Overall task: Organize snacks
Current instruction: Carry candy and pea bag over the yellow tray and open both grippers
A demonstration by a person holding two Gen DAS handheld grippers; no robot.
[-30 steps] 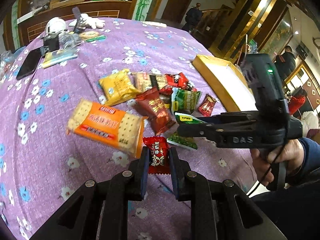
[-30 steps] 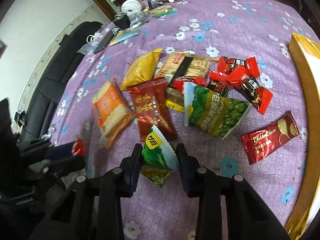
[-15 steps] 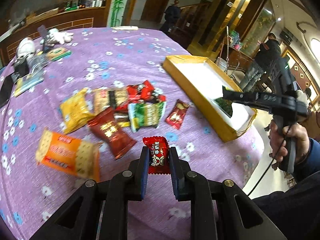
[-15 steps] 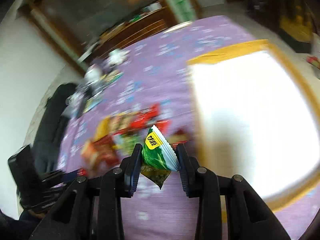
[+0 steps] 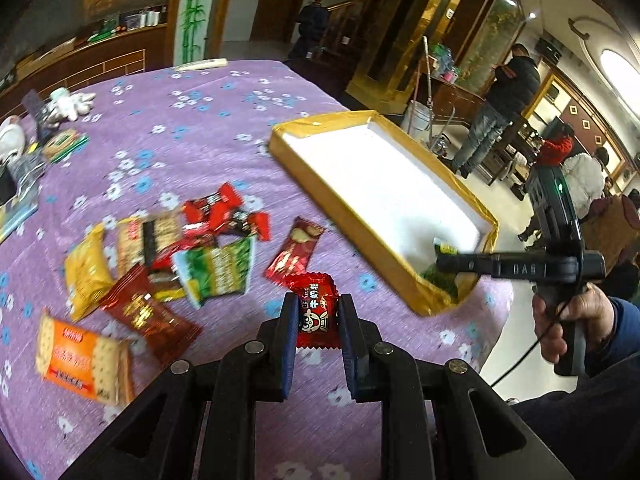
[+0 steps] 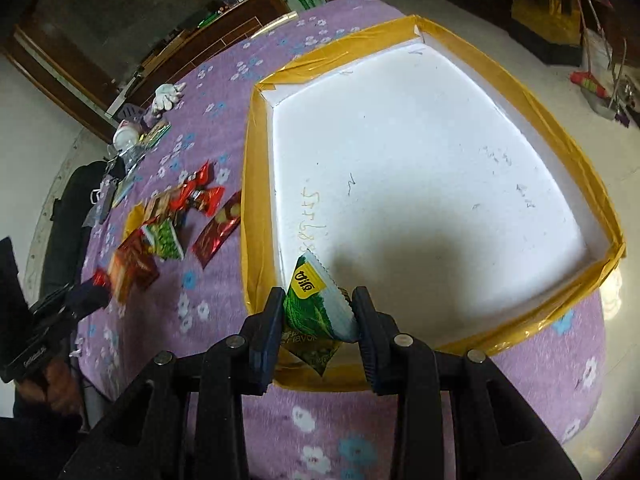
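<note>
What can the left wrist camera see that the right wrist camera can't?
Only the left view shows people standing in the hall and the red candy clearly between its fingers. Only the right view shows the tray's whole white floor and the green packet's yellow label. Both share the gold-edged tray, the purple tablecloth and the snack pile.

Bright daylight; white tray [image 6: 440, 152] interior glares; soft shadow on it; snacks motion-blurred; fisheye bends, darkens edges.

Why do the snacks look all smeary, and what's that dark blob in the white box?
Left wrist view: the loose snacks look smeared by motion blur, while the red candy in the tongs stays sharp. Right wrist view: the blob is a shadow on the box floor; the box's straight edges bulge from the fisheye lens.
</note>
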